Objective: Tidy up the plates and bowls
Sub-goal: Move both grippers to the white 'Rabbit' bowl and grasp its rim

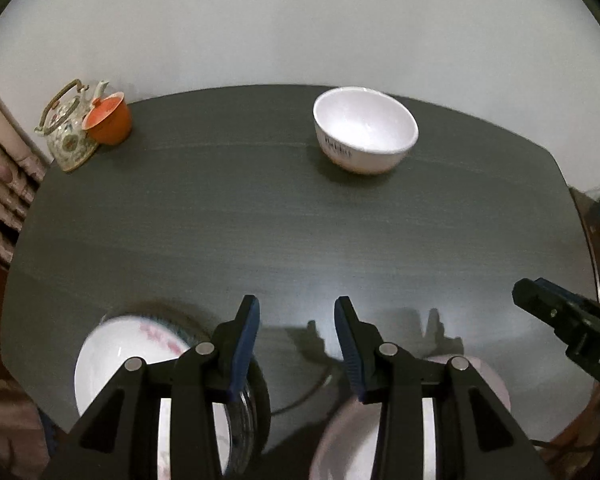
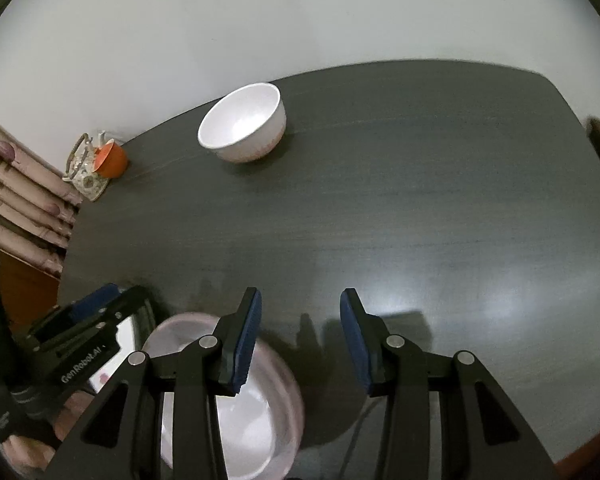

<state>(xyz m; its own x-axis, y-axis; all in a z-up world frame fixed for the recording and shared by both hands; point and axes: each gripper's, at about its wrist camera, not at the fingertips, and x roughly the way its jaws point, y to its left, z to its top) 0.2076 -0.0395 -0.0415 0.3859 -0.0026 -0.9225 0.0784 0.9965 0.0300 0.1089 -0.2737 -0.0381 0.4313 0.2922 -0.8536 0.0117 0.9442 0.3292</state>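
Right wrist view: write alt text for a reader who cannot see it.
Open, empty right tongs hang over a dark grey table, with a pale pink-rimmed dish under the left finger. A white bowl stands upright at the far edge, a teapot and orange cup at the far left corner, the left tongs lower left.

On the dark table (image 1: pixel 260 220) a white bowl (image 1: pixel 365 128) stands far back, well apart from a teapot (image 1: pixel 70 128) touching an orange cup (image 1: pixel 110 118). The left gripper (image 1: pixel 296 308) hangs open over bare tabletop, between a flowered bowl (image 1: pixel 112 344) and a pinkish bowl (image 1: pixel 352 440).
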